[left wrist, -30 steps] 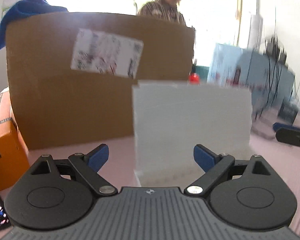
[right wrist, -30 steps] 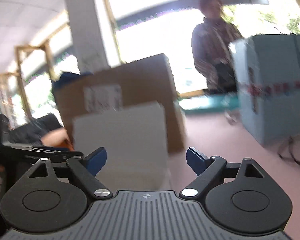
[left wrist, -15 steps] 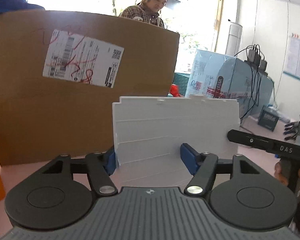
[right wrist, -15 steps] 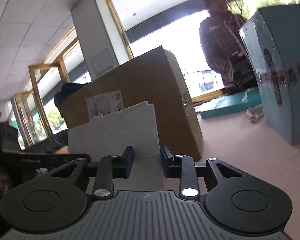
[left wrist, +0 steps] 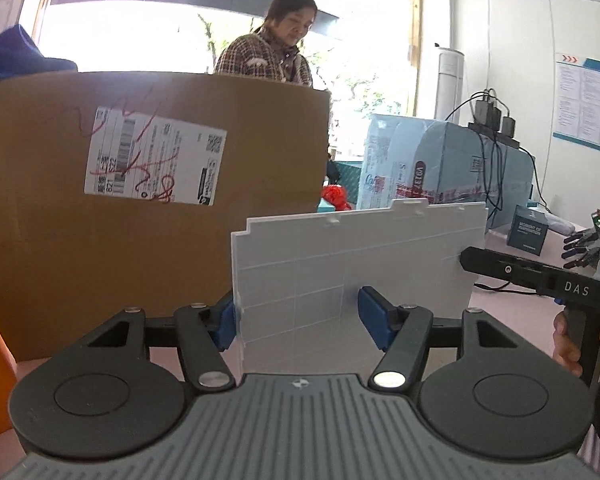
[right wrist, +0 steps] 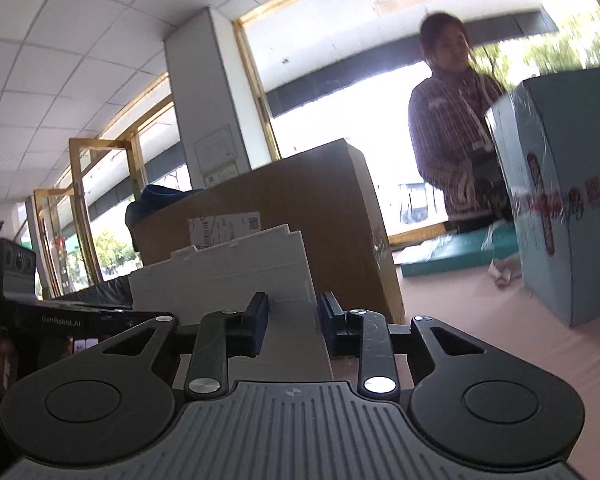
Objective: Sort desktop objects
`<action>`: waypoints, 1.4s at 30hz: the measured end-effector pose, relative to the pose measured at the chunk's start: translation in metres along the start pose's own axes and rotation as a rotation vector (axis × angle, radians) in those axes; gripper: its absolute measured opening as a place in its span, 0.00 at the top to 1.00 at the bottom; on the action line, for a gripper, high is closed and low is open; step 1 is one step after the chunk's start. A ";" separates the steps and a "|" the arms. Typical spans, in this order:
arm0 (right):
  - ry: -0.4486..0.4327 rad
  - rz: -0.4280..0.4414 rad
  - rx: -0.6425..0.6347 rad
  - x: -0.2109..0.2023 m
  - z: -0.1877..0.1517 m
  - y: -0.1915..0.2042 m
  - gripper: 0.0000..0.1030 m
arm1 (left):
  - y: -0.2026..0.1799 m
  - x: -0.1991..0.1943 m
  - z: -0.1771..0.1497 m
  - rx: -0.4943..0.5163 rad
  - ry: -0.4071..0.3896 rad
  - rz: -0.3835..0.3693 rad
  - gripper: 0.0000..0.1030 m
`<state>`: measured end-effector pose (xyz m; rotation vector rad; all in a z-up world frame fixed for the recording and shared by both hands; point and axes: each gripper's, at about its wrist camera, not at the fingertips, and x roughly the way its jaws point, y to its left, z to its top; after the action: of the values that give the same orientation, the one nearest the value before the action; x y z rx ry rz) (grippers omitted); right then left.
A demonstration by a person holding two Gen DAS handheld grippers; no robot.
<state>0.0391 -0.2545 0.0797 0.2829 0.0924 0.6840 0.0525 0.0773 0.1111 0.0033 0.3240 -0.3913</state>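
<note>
Since a second ago both grippers have closed in on the white ribbed plastic organiser box (left wrist: 356, 272), which had stood clear of their wide-spread fingers.

In the left wrist view, the left gripper (left wrist: 296, 318) has its blue-padded fingers (left wrist: 374, 318) set around the near left corner of the box: the left pad lies against the outer side wall, the right pad sits in front of the gridded face. The jaws are partly drawn in, and whether they truly pinch the wall cannot be told. The box stands upright on the pink tabletop (left wrist: 508, 304), just in front of a large brown cardboard carton (left wrist: 60, 240) with a white shipping label (left wrist: 156, 160). A blue cloth (left wrist: 16, 60) lies on the carton's top. To the right stands a pale blue wrapped package (left wrist: 440, 160) and, farther off, a small dark cube-shaped box (left wrist: 528, 230). The right gripper's black body (left wrist: 540, 276) reaches the box's right edge. A person in a checked jacket (left wrist: 264, 58) stands behind the carton.

In the right wrist view, the right gripper (right wrist: 292, 320) has its jaws drawn narrow, pinching the end wall of the box (right wrist: 228, 272) between both pads. The carton (right wrist: 300, 216) rises behind, the pale blue package (right wrist: 564, 200) at right, a flat teal item (right wrist: 452, 256) beyond on the table.
</note>
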 end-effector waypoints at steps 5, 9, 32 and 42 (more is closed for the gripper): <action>-0.017 -0.015 -0.121 -0.023 -0.003 0.022 0.73 | -0.025 -0.016 -0.008 0.122 -0.002 0.050 0.42; 0.009 -0.048 -0.233 -0.038 -0.018 0.040 0.69 | -0.046 -0.025 -0.020 0.223 0.014 0.085 0.42; 0.092 -0.084 -0.056 -0.077 -0.033 0.079 0.89 | -0.088 -0.072 -0.048 0.200 0.094 0.046 0.87; 0.133 -0.129 -0.144 -0.072 -0.060 0.090 0.88 | -0.079 -0.072 -0.069 0.131 0.063 -0.015 0.89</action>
<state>-0.0821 -0.2207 0.0476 0.0917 0.1859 0.5773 -0.0617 0.0358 0.0726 0.1417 0.3602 -0.4272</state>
